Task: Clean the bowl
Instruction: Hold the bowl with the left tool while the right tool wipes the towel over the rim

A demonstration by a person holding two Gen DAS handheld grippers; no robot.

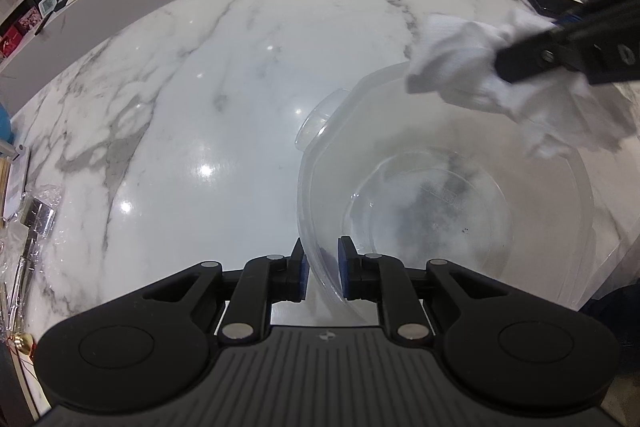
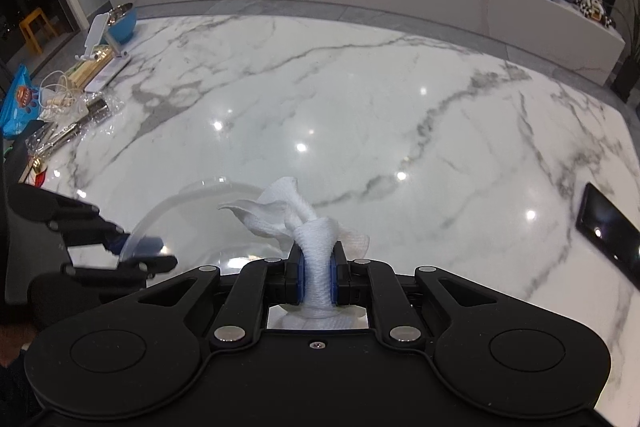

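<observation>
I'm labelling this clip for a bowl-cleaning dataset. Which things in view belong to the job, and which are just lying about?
Part of the job:
- clear bowl, its rim gripped by the left gripper
- white cloth, held by the right gripper over the bowl

Lying about:
- black phone
- blue bowl
- white phone stand
- plastic-wrapped utensils
- blue snack bag

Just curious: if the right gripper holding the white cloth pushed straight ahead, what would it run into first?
Probably nothing soon: beyond the right gripper and its cloth lies bare marble table; the clear bowl sits off left.
</observation>
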